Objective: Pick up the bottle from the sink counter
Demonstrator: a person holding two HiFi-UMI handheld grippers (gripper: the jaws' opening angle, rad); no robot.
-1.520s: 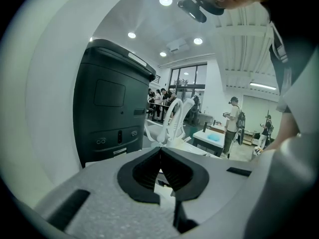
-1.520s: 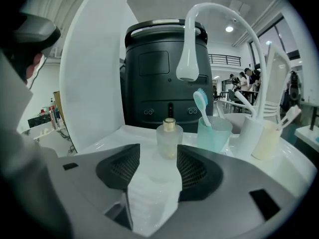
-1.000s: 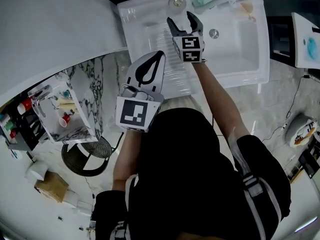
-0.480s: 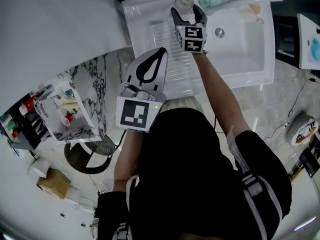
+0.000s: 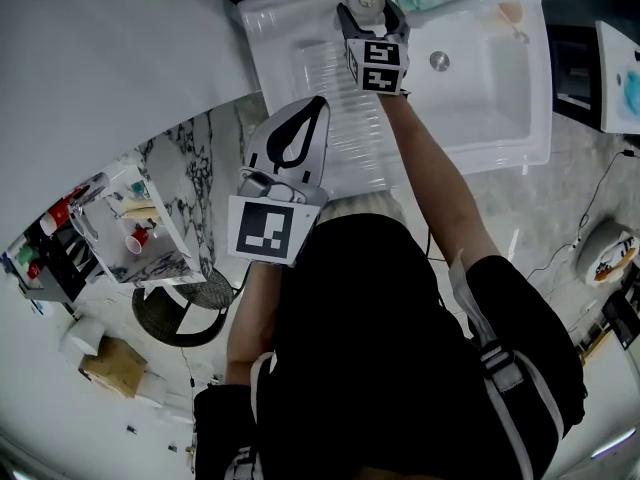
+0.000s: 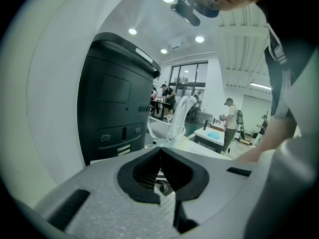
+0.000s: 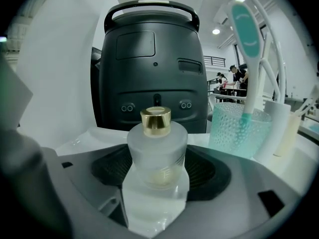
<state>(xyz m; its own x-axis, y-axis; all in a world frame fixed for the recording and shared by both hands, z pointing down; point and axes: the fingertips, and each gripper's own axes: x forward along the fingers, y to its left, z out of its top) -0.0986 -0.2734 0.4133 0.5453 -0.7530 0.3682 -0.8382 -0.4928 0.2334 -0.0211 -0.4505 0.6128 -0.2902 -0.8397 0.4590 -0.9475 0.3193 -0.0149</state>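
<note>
Right arm outstretched over sink (image 5: 500,153), right gripper (image 5: 368,14) spread around frosted gold-capped bottle (image 7: 156,151), left gripper (image 5: 316,110) pressed together, held near torso

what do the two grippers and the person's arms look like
The left gripper and right gripper have pale grey shells with black ribbed pads inside the jaws. Each carries a cube of black-and-white square markers. The person wears a black short-sleeved top.
</note>
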